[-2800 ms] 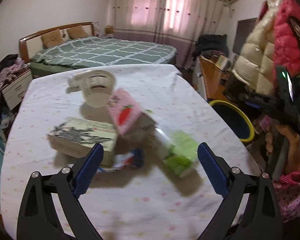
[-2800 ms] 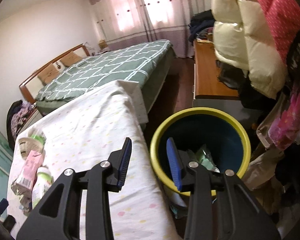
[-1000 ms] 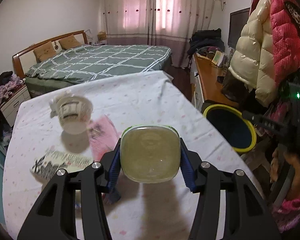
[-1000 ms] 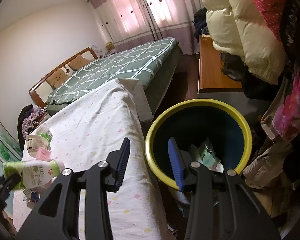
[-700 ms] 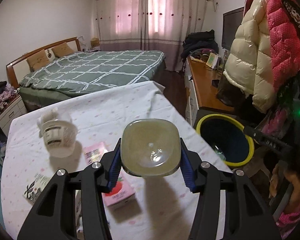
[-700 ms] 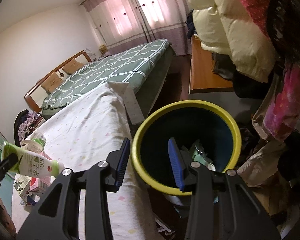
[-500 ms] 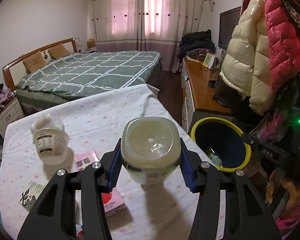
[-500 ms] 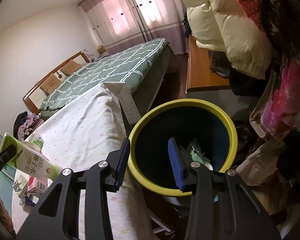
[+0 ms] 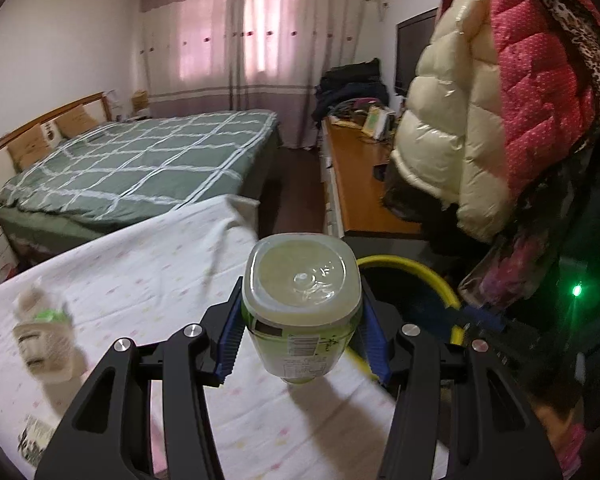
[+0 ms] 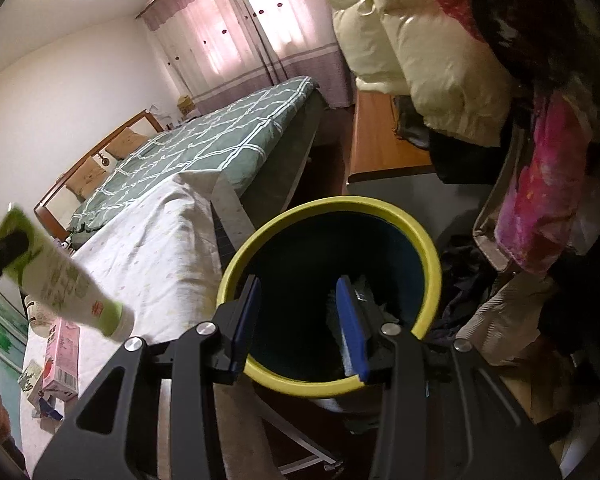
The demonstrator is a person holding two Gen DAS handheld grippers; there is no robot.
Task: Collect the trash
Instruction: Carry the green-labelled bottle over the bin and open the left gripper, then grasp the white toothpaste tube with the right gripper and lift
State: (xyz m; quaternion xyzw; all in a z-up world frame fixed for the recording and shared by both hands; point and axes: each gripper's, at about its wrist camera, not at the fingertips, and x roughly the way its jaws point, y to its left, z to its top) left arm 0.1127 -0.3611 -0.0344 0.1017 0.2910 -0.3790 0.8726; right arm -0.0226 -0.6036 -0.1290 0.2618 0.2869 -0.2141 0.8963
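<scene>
My left gripper (image 9: 302, 338) is shut on a green-and-white plastic bottle (image 9: 300, 304), held bottom-forward above the table's right edge. The same bottle (image 10: 64, 280) shows at the left of the right wrist view, cap pointing down. Just beyond it stands the yellow-rimmed dark bin (image 9: 428, 280), beside the table. My right gripper (image 10: 300, 320) hangs open over the bin (image 10: 428, 248) with nothing between its blue pads; some trash lies at the bottom. A white cup (image 9: 40, 340), a pink carton (image 10: 60, 354) and a printed box (image 9: 36, 440) lie on the table.
The table (image 9: 140, 272) has a white dotted cloth. Behind it is a bed with a green checked cover (image 9: 140, 160). A wooden desk (image 9: 356, 184) and hanging puffy coats (image 9: 480, 120) crowd the right side. Clothes and bags (image 10: 540, 220) lie around the bin.
My left gripper has carried the bottle up and to the right, off the trash pile toward the bin. The right gripper has drifted slightly over the bin, its jaws unchanged.
</scene>
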